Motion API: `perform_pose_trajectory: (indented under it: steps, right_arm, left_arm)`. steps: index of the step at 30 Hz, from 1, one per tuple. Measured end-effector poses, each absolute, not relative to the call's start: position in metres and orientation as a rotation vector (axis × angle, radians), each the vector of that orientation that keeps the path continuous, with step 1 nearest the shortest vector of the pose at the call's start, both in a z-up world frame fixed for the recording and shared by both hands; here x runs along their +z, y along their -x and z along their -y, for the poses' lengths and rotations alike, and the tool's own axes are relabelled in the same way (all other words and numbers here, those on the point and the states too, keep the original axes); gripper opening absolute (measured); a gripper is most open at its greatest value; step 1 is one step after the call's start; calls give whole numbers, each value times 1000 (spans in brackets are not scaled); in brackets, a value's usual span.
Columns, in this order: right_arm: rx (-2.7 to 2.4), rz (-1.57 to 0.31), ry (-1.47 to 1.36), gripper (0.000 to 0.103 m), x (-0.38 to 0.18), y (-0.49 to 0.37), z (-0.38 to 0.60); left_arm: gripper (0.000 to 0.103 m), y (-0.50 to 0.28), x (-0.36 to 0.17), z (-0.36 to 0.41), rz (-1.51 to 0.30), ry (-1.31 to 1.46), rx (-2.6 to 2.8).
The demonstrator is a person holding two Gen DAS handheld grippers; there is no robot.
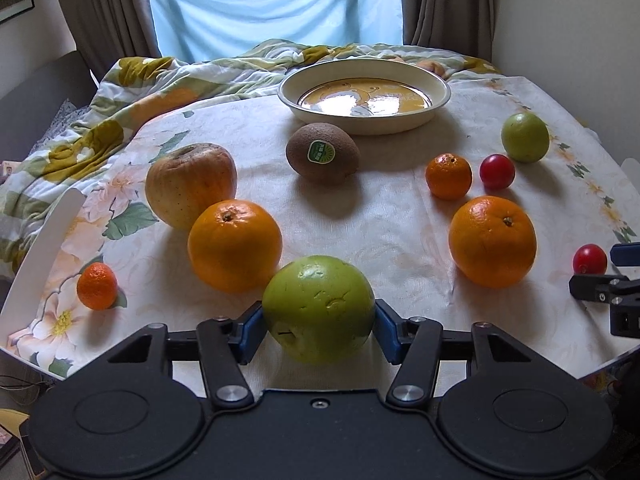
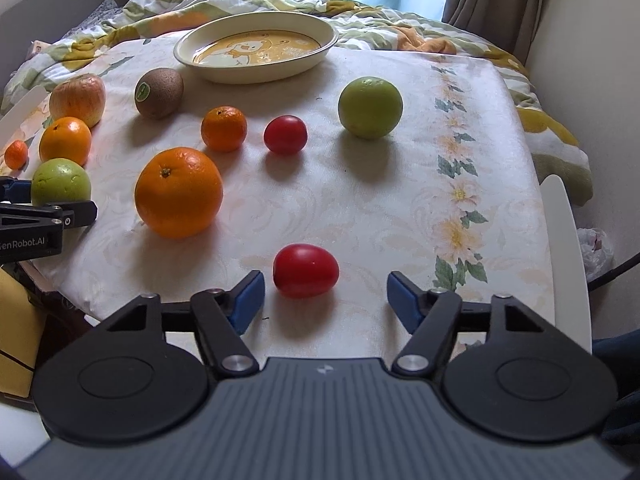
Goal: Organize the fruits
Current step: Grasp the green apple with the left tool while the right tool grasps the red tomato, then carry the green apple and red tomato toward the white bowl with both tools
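Two views look down over a table (image 1: 400, 208) covered in a pale floral cloth, with fruit scattered across it and a cream dish (image 1: 364, 98) at the far edge, at twelve o'clock. In the left wrist view, from left to right: a small mandarin (image 1: 97, 286) at nine o'clock near the table's edge, a wrinkled apple (image 1: 190, 184) at ten o'clock, a large orange (image 1: 235, 245) just in front of it, and a kiwi (image 1: 322, 153) with a green sticker near the dish. The left tongs (image 1: 319, 326) sit at six o'clock with a large green apple (image 1: 319, 312) between them; both blue pads press against its sides, so they grip it. Farther right lie a second small mandarin (image 1: 449, 176), a cherry tomato (image 1: 497, 171), a second orange (image 1: 493, 241), a small green fruit (image 1: 525, 137) at two o'clock, and a red tomato (image 1: 589, 259) at three o'clock. In the right wrist view, the right tongs (image 2: 325, 302) are at six o'clock and stand apart, gripping nothing. That same red tomato (image 2: 306, 270) rests on the cloth between the blue pads, nearer the left pad, with a clear gap to the right pad and a narrow gap to the left one. The left tongs and their green apple show at nine o'clock.
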State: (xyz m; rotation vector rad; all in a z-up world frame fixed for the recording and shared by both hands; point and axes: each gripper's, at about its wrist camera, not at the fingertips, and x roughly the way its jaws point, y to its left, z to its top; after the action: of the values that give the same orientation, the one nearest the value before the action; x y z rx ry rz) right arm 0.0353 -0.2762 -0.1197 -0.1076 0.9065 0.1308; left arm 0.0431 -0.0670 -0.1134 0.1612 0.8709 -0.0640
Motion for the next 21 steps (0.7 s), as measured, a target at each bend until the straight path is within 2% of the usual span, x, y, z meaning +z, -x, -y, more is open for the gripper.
perform_pose_trajectory:
  steps: [5,7,15,21]
  right_arm:
    - [147,-897,103,62,-119,-36,274]
    - [156,-896,98,51,-119,-35,273]
    - [154,-887,92,50,-116,-35,272]
    - [174,-891,80,50,-102,-35,277]
  left_arm:
    - [61,-42,-113,66,-871,-153,-60]
    - [61,-43,-113,65,-873,-147,-59]
    - [60,-42,-111,65,-881,-138,-57]
    - [60,-35,-90,71,-877,-141,-35]
